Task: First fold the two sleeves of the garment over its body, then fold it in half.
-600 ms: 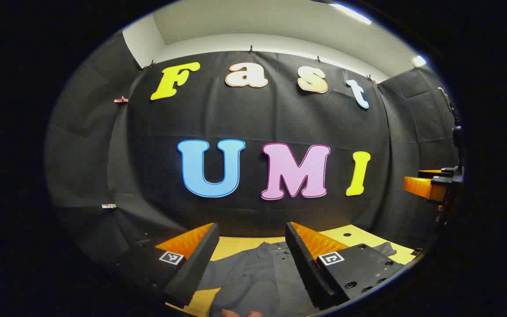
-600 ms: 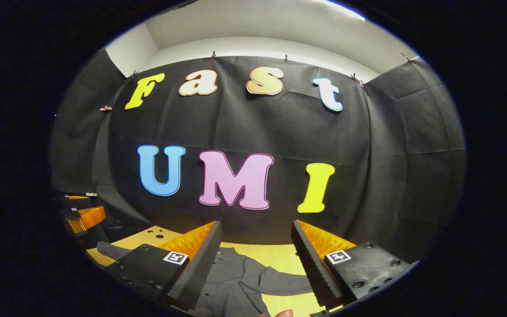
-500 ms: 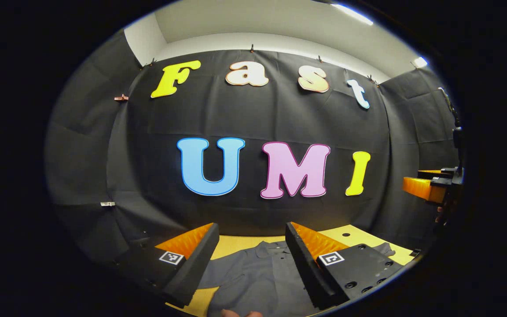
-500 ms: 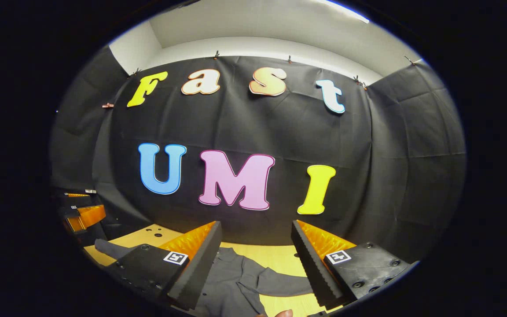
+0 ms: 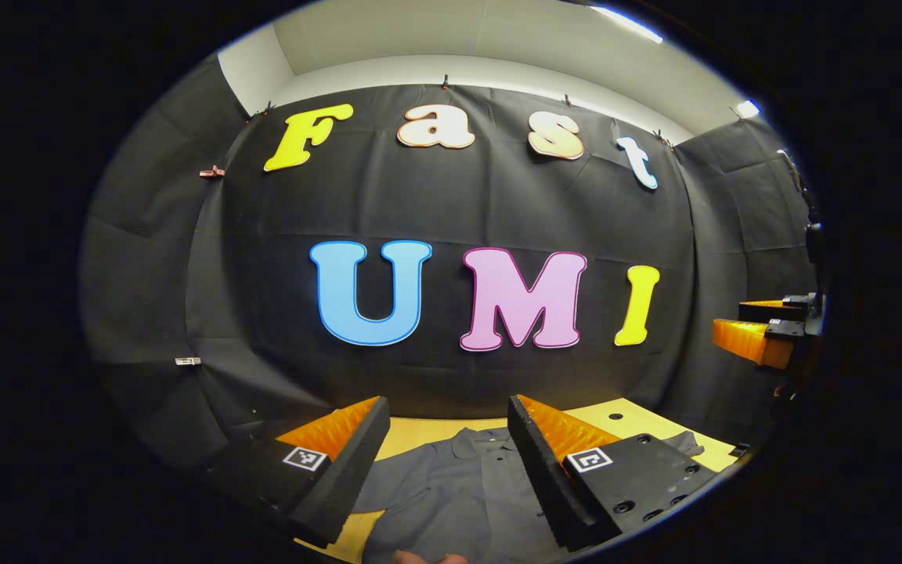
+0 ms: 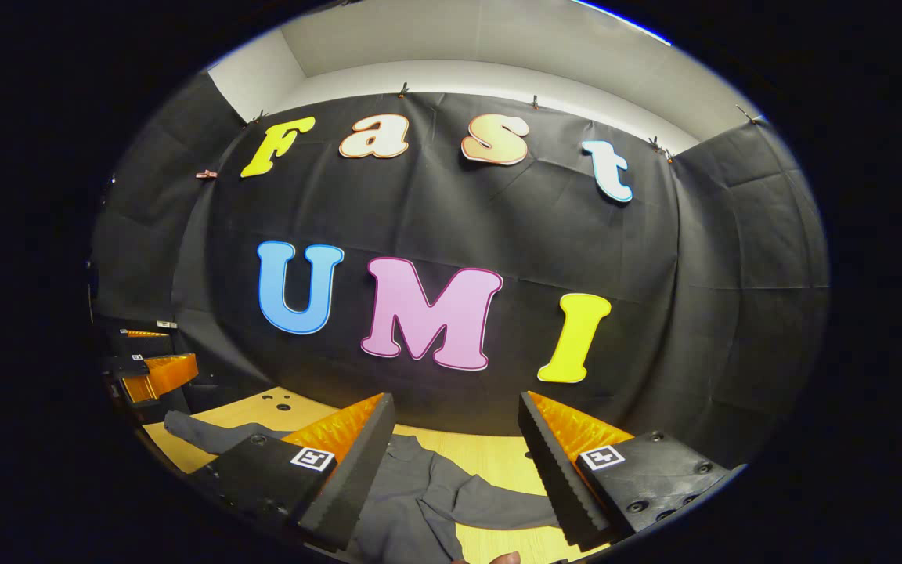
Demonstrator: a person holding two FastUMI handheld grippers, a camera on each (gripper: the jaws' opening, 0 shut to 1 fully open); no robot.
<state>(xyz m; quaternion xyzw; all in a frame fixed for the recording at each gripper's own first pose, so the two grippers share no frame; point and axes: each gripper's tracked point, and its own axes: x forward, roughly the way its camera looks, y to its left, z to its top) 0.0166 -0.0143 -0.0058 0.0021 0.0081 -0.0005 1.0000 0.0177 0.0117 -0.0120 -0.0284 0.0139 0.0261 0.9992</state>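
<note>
Above one grey garment (image 5: 451, 486) on the table (image 6: 498, 458), two grippers (image 5: 443, 462) (image 6: 455, 462) hover, both spread.

Garment (image 5: 451, 493) lower body cut off at view edge, partly hidden behind jaws; right sleeve (image 6: 498, 505) end hidden.

Nothing readable is showing here; square patterned tags (image 5: 301, 458) are sitting on the left gripper (image 5: 446, 403) and right gripper (image 6: 456, 398), carrying no words.
</note>
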